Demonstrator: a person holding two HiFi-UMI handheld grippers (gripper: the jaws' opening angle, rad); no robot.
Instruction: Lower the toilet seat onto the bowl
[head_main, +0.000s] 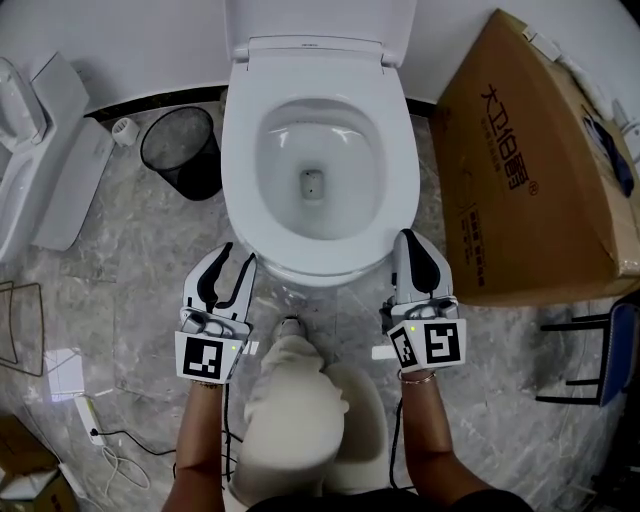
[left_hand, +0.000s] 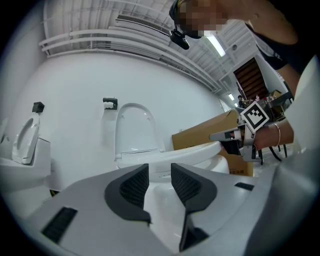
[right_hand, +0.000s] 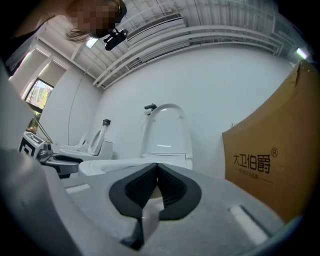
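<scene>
Black mesh bin (head_main: 182, 150) stands at the far left, well clear of the job. Next is the L gripper (head_main: 240, 254), held low just off the front-left of the toilet. Its jaws are a little apart w/ nothing between them, tips aimed fwd at the bowl (head_main: 262, 262), marker cube up, and the forearm comes in from below. Centre: the seat (head_main: 240, 170) looks to lie flat on the bowl already, w/ only the lid (head_main: 320, 25) upright against the wall. So I judge the lowering done, or all but. The next move prob. calls for no more than a check that the seat sits square, then pulling both tools clear. The R gripper (head_main: 407, 238) mirrors the left at the front-right of the seat. Its jaws are pressed together and empty, and I can't tell if the tips touch the seat edge. Cardboard box (head_main: 530, 160) leans at the far right.
</scene>
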